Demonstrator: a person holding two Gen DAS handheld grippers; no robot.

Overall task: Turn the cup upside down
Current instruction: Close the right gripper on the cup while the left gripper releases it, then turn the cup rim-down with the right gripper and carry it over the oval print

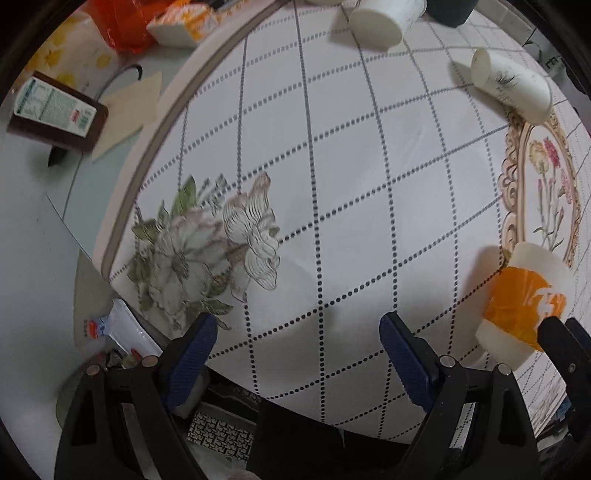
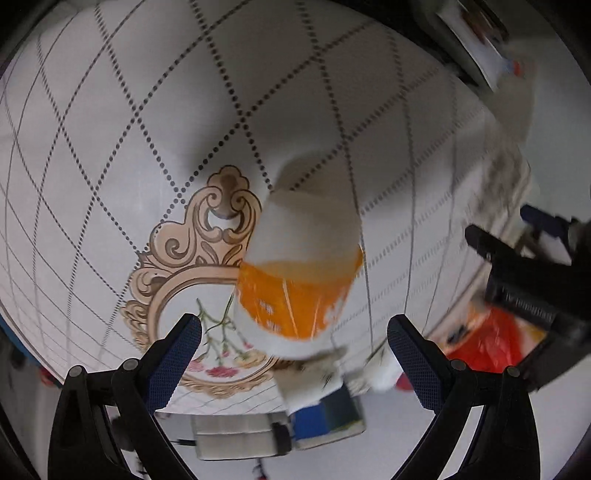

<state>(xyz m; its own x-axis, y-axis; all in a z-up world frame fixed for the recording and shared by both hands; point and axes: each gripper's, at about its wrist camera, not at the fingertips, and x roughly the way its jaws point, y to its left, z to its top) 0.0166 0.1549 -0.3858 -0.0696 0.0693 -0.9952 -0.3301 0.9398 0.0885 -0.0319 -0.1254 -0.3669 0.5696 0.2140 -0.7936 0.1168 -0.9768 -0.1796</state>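
Right claw (image 2: 293, 334) hangs spread wide around the orange-and-white paper cup (image 2: 299, 273), which looks already upside down, though blurry. Next: back away. Left claw (image 1: 297, 338) gapes, idle.

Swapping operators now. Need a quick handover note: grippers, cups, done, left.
Left gripper: open, empty, over bare tablecloth.
Right gripper: open, fingers either side of the orange-banded cup, not closed on it.
That cup stands on the cloth by the floral medallion; the view is blurred, so I cannot tell whether its closed end is up.
Two white cups stand at the far edge, closed ends showing.
Left: confirm the orange cup's state and flip it if needed.
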